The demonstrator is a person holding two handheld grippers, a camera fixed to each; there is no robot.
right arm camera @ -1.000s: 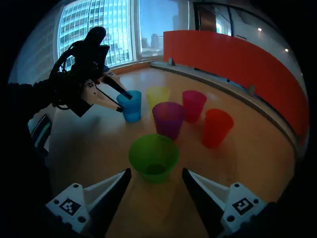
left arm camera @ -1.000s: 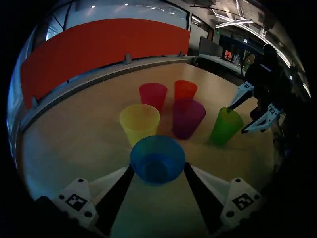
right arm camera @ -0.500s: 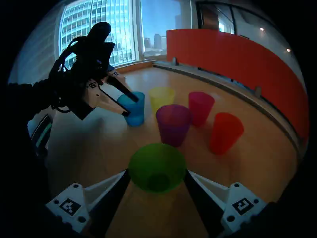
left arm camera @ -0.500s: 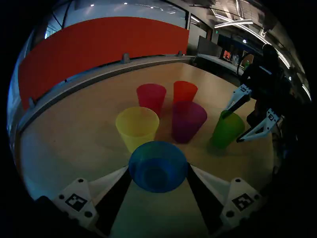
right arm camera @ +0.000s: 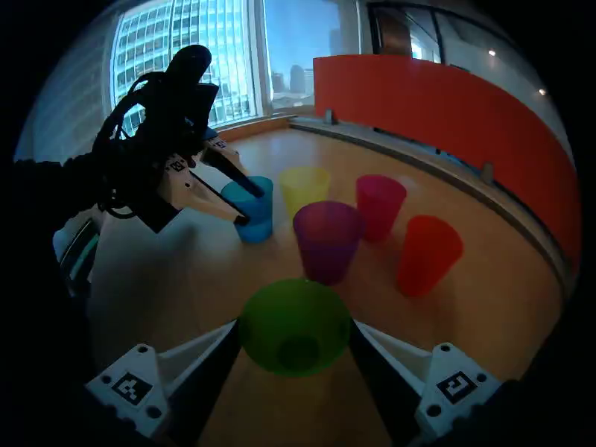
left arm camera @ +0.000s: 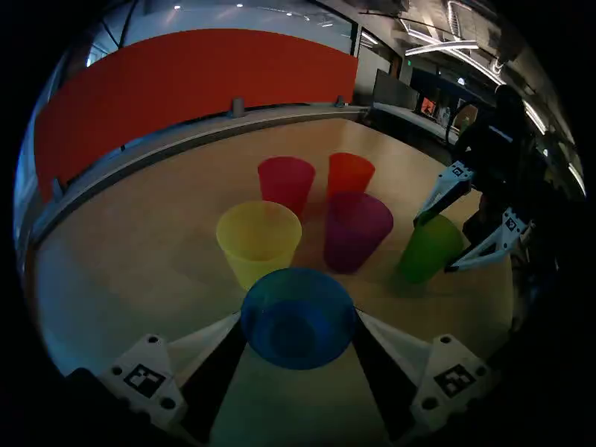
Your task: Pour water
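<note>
Left gripper (left arm camera: pixel 298 316) reaches low over the table (left arm camera: pixel 134 253), both fingers pressed on the upright blue cup (left arm camera: pixel 298 331). Right gripper (right arm camera: pixel 294 324) grips the green cup (right arm camera: pixel 294 339) the same way. Beyond the blue cup stand the yellow cup (left arm camera: pixel 258 242) at 11 o'clock and the purple cup (left arm camera: pixel 356 231) at 1 o'clock, with the pink cup (left arm camera: pixel 286 182) and orange cup (left arm camera: pixel 349 175) behind. Water content cannot be told.

**Left gripper (left arm camera: pixel 298 316) on blue cup (left arm camera: pixel 298 331)**

Grips blue cup low in view, one finger pressed to each side. Looks past it to yellow cup (left arm camera: pixel 258 242) just behind, purple cup (left arm camera: pixel 356 231) beside that, pink cup (left arm camera: pixel 286 182) and orange cup (left arm camera: pixel 349 175) farther back on bench (left arm camera: pixel 134 246). Finds green cup (left arm camera: pixel 430 249) off right, between right gripper (left arm camera: pixel 434 244) fingers.
</note>
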